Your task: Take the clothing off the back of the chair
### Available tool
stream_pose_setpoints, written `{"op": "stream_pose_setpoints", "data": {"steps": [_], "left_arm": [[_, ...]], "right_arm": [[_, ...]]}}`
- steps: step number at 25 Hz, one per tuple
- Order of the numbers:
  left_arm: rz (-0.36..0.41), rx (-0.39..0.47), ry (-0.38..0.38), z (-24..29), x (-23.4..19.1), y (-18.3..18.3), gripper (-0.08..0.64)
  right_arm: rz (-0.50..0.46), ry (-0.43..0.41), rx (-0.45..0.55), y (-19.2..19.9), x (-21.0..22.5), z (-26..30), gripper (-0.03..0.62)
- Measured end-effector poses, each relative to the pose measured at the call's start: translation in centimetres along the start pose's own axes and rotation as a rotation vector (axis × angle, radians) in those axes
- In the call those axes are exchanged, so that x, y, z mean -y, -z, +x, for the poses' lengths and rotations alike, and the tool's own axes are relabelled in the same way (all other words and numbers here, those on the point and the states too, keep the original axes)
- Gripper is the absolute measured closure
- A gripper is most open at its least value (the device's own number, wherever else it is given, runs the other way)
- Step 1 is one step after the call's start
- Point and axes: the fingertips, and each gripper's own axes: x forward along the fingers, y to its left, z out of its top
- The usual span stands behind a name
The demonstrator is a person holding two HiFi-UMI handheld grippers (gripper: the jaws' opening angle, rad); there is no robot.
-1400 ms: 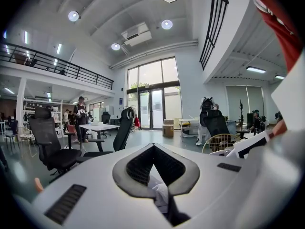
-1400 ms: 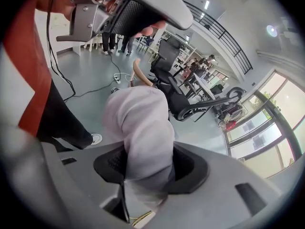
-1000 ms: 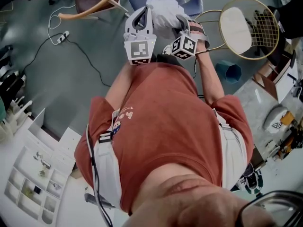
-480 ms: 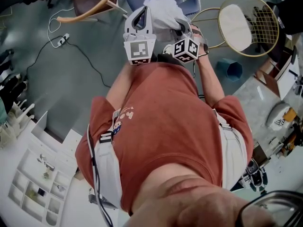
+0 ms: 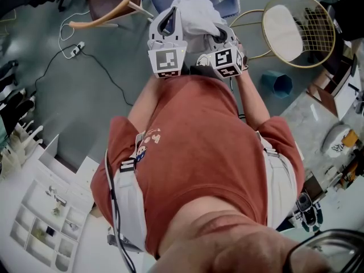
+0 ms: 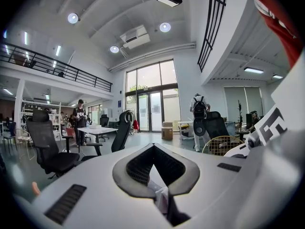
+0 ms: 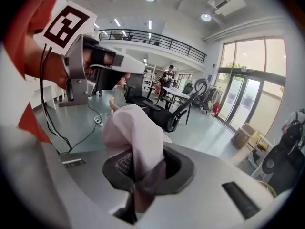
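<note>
A pale, whitish piece of clothing (image 5: 196,13) is bunched between both grippers, just in front of the blue-grey chair (image 5: 230,7) at the top of the head view. My left gripper (image 5: 172,15) holds its left side; in the left gripper view a small fold of the clothing (image 6: 161,197) is pinched in the left gripper (image 6: 155,173). My right gripper (image 5: 220,34) grips the right side, its jaws closing on the cloth. In the right gripper view the clothing (image 7: 133,132) bulges up out of the right gripper (image 7: 142,171), which presses on it.
A chair with wooden arms (image 5: 108,10) stands at the upper left, and a gold wire chair (image 5: 296,30) at the upper right. A cable and power strip (image 5: 74,47) lie on the floor. A teal bin (image 5: 277,83) stands to the right, white shelving (image 5: 40,220) at the lower left.
My right gripper has rolled, risen a little and closed on the cloth. The left gripper has stayed where it was.
</note>
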Motion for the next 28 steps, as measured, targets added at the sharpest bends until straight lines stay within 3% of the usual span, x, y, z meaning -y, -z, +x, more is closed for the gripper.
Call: {"op": "stream_pose_setpoints", "data": {"steps": [12,21,28], "left_arm": [[-0.001,0.046,-0.001,-0.5,-0.2,-2.1,0.546],[-0.012,0.103,-0.013,-1.0,-0.7,-4.9,0.546],[-0.026,0.181,-0.025,-1.6,-1.4,-9.4,0.546]], "right_arm": [[0.163,0.083,0.168,-5.0,2.9,-4.0,0.537],[0.171,0.190,0.319,-10.3,6.6,-8.4,0.537],[0.157,0.306,0.451,-14.7,10.3,-12.8,0.537]]}}
